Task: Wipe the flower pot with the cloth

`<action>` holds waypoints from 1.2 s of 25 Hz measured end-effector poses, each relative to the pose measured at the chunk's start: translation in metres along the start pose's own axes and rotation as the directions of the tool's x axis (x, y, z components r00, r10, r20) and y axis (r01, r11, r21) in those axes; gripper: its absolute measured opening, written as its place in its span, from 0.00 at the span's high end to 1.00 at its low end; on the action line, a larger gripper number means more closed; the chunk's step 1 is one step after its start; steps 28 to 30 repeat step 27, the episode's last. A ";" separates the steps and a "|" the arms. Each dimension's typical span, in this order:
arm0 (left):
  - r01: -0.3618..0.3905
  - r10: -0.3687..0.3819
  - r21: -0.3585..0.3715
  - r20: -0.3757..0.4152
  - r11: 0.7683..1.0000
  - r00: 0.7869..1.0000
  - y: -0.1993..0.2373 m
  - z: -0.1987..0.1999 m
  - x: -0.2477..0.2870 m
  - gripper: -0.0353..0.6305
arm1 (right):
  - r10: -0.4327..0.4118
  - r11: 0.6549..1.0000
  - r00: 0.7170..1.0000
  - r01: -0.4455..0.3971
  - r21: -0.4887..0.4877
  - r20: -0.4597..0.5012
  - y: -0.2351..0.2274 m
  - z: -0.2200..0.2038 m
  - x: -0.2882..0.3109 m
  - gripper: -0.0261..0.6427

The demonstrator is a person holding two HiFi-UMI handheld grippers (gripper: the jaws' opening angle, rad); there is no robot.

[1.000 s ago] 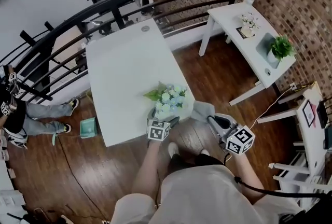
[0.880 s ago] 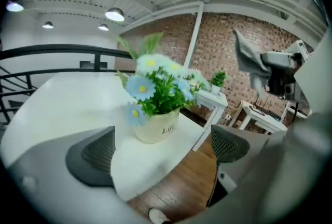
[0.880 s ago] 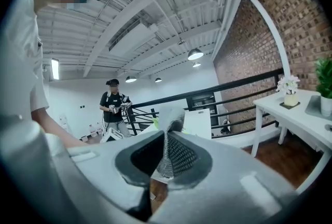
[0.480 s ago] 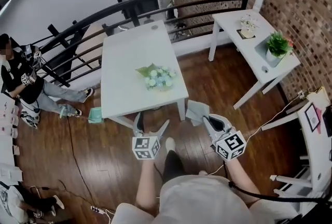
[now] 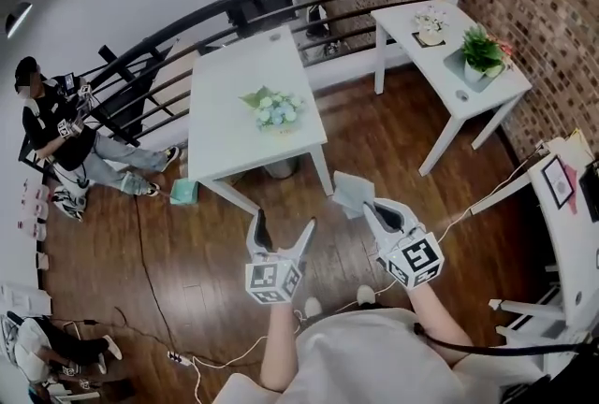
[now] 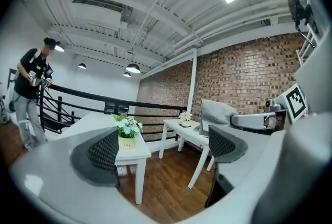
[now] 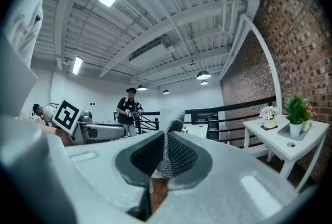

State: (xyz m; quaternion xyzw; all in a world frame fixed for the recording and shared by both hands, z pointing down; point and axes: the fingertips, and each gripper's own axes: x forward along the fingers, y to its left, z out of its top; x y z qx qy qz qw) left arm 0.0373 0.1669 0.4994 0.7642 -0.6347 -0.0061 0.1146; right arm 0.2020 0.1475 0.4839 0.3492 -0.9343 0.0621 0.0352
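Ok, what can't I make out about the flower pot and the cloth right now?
Left gripper view: the small cream flower pot is too small to show dirt or readable print; its far side is hidden.
Head view: the blue and white flowers cover the pot from above.
Right gripper view: the grey cloth shows only where the right gripper pinches it; the rest is blurred or behind the jaws.

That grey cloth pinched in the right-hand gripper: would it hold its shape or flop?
Probably floppy: the grey cloth bends and creases beyond the right gripper, which is shut on one edge. Likely light, since that small pinch alone carries it. Its woven-looking texture suggests it grips rather than slips.
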 end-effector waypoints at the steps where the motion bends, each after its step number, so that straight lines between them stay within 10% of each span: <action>1: 0.005 -0.005 -0.004 -0.002 1.000 1.000 -0.004 -0.002 -0.005 0.09 | -0.005 1.000 1.000 0.005 0.002 0.000 0.003 0.001 -0.005 0.95; 30: 0.009 -0.008 -0.034 0.046 0.999 0.999 0.052 0.012 -0.118 0.20 | 0.022 0.999 0.999 -0.021 -0.045 0.035 0.135 0.015 0.016 0.95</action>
